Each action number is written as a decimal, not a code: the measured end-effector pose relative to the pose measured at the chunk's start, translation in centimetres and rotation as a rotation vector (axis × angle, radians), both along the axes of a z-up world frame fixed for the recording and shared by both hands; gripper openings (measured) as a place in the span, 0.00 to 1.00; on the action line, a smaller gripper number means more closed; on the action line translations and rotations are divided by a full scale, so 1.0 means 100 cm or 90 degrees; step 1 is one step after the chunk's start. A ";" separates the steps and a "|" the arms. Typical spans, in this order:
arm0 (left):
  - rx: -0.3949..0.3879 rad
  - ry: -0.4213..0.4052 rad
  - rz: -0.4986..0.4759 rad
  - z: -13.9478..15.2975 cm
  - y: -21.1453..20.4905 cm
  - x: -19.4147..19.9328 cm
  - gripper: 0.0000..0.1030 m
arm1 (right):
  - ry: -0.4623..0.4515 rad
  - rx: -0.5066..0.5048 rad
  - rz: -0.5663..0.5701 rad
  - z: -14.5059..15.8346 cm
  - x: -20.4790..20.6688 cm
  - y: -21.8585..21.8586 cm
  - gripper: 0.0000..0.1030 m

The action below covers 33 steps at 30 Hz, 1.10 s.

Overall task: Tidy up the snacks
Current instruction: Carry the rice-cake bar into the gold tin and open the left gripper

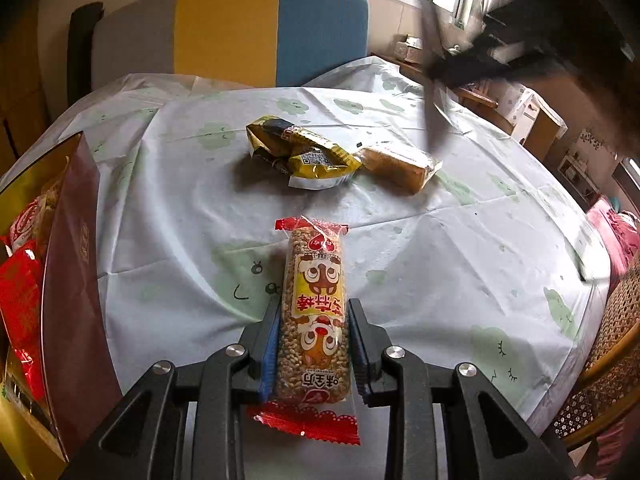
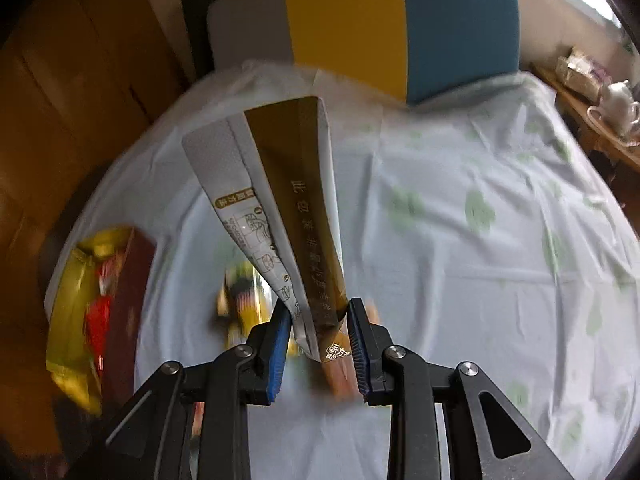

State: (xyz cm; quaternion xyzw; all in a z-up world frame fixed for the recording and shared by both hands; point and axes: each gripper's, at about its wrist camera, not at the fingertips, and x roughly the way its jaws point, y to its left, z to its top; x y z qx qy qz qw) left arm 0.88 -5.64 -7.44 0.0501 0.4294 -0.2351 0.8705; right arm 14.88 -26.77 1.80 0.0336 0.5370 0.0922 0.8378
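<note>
Snacks are mid-sort: the left gripper (image 1: 313, 344) clamps a grain bar (image 1: 314, 320) low over the table, while the right gripper (image 2: 319, 332) pinches a gold-and-white packet (image 2: 280, 200) held up off it. Next, I'd guess, each goes into the maroon box (image 1: 76, 260) to the left. Ahead lie a yellow pouch (image 1: 304, 154) and a wrapped cake (image 1: 400, 164) on the clouded tablecloth (image 1: 460, 260); beyond, a colour-blocked chair (image 1: 228, 28).

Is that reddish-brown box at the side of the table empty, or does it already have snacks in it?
Not empty. The box stands open at the table's left edge, and red and white snack packets show inside it. How full it is cannot be told.
</note>
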 end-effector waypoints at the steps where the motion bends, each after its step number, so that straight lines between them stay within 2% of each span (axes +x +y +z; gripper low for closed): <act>1: -0.001 0.000 0.001 0.000 0.000 0.000 0.30 | 0.014 0.002 0.010 -0.004 -0.007 -0.001 0.28; 4: 0.007 -0.004 0.003 0.001 -0.001 -0.001 0.30 | 0.078 0.011 0.067 -0.020 -0.038 0.003 0.29; 6: 0.009 -0.006 0.004 0.000 -0.002 -0.002 0.30 | 0.108 -0.010 0.094 -0.036 -0.054 0.009 0.29; 10: 0.006 0.001 0.004 0.001 -0.003 -0.002 0.30 | 0.142 -0.012 0.093 -0.067 -0.060 0.019 0.32; 15: 0.010 0.002 0.006 0.002 -0.004 0.000 0.30 | 0.141 -0.037 0.080 -0.101 -0.054 0.025 0.34; 18: 0.018 -0.002 0.007 0.002 -0.007 0.000 0.30 | 0.108 -0.080 0.117 -0.100 -0.060 0.032 0.34; 22: 0.029 0.008 0.012 0.004 -0.011 0.002 0.29 | 0.094 -0.115 0.137 -0.101 -0.066 0.041 0.34; 27: -0.016 0.048 0.030 0.017 0.004 0.006 0.29 | 0.088 -0.124 0.143 -0.101 -0.069 0.040 0.34; 33: -0.116 0.032 0.093 0.068 0.056 0.010 0.29 | 0.078 -0.145 0.155 -0.104 -0.083 0.060 0.33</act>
